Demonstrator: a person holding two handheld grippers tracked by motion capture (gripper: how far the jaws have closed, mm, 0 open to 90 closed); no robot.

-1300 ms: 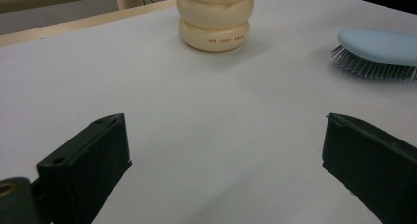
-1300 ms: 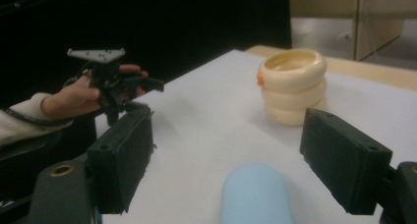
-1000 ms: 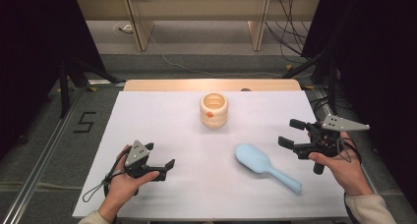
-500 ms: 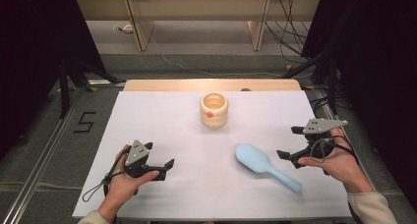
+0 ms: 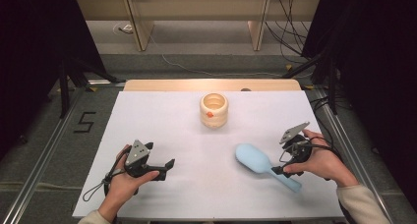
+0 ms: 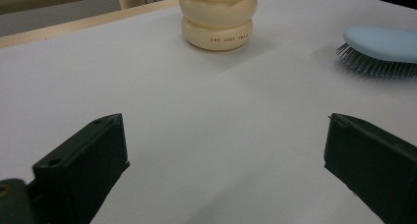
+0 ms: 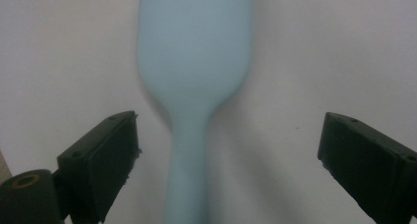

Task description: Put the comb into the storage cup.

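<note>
The right tongs (image 5: pixel 281 169) hang just over the handle of the blue brush (image 5: pixel 255 160). Their jaws are wide, one on each side of the handle, and they hold nothing. In the right gripper view the thin handle runs up the middle between the jaws, and the fat head sits past them, farther out.

The left tongs (image 5: pixel 164 169) rest low on the white table (image 5: pixel 162 116) with jaws wide and nothing between them. From these tongs, the cream pot (image 6: pixel 219 17) stands ahead and the brush head (image 6: pixel 381 44) lies off to the right, well apart from both jaws.

I think the brush is light and hard, made of smooth plastic, so it could slip. It lies with its bristles down, and those look bendy. The best place to grab looks like the thin handle, close to where it gets wider, so the head does not tip down. A firm squeeze should not hurt it.

Counting: one brush, one pot, one table, two tongs, two hands. The pot has a small orange mark (image 5: pixel 210 114) on its side.
</note>
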